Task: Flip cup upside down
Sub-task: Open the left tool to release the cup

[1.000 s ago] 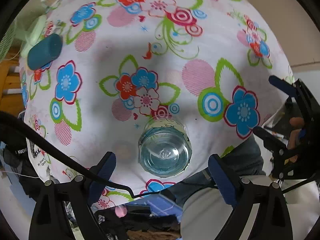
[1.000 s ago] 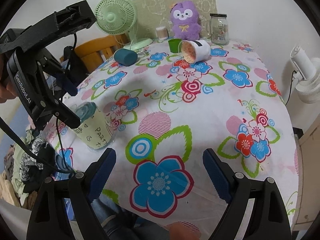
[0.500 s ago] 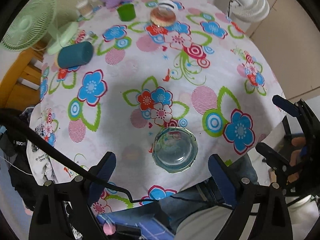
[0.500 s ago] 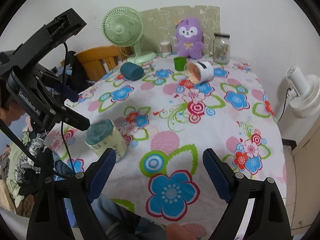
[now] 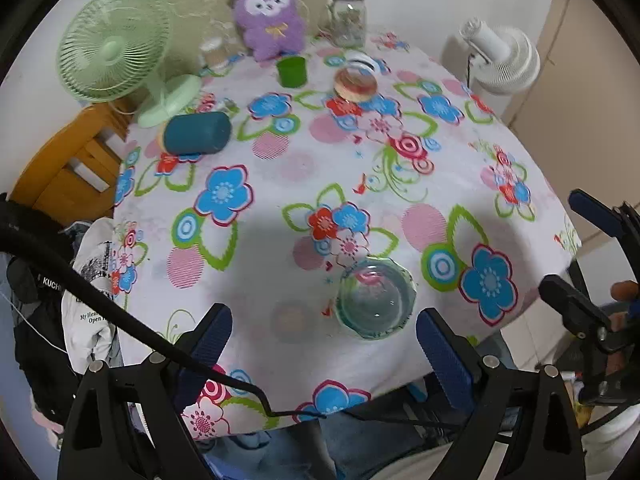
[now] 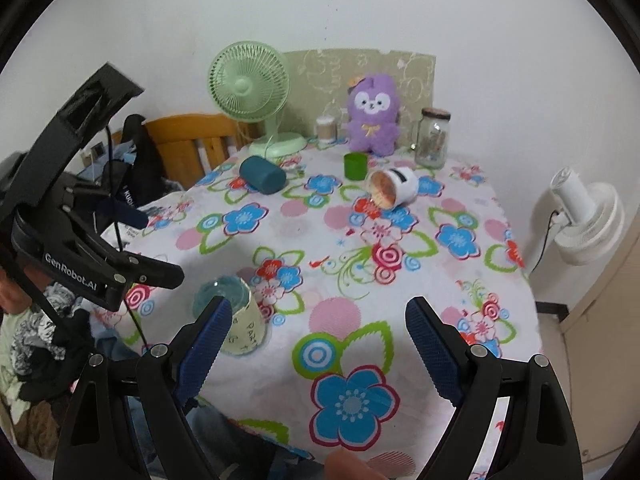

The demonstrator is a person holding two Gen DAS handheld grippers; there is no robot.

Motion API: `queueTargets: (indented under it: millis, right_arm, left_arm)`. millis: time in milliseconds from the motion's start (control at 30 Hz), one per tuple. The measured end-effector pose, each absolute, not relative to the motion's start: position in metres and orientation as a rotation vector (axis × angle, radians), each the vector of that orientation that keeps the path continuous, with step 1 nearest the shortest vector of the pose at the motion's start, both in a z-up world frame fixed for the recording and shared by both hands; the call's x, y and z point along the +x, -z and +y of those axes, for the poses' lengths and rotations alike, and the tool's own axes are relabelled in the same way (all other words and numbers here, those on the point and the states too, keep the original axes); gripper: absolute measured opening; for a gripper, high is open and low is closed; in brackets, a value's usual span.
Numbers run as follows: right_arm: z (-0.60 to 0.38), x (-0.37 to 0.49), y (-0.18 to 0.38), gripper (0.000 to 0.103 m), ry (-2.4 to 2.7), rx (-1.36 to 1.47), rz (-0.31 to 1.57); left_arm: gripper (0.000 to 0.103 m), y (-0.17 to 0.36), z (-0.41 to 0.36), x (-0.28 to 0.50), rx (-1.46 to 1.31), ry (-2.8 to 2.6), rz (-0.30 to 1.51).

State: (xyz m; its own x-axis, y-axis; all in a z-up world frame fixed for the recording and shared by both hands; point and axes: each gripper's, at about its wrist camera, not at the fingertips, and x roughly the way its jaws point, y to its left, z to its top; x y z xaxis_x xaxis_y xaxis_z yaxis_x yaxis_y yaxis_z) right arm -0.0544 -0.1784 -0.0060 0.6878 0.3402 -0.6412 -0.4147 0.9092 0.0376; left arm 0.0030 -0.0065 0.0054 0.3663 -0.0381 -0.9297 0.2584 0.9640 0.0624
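Glass cup [image 5: 375, 303] stands inverted, seemingly untouched, between left tool [image 5: 324, 344] fingers.

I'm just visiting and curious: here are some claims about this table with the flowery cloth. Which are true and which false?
1. The clear cup stands bottom up near the table's front edge. True.
2. The left tool is clamped on that cup. False: it is open, holding nothing.
3. The teal cup lies on its side. True.
4. The small green cup lies tipped over. False: it stands upright.
5. The right tool is open. True.
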Motion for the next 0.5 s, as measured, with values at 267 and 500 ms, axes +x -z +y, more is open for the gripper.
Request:
queueTargets:
  millis: [267,500]
  right_arm:
    - [-0.167,-0.063,-0.005,0.090,-0.397,-0.125,0.656]
    - [-0.158,-0.074,-0.016,0.098,-0.377,-0.124,0.616]
  left_arm:
    - [0.095,-0.006,0.009,-0.010,0.109,0.161,1.052]
    - [0.097,-0.007,0.024,-0.022,0.031,0.125,0.929]
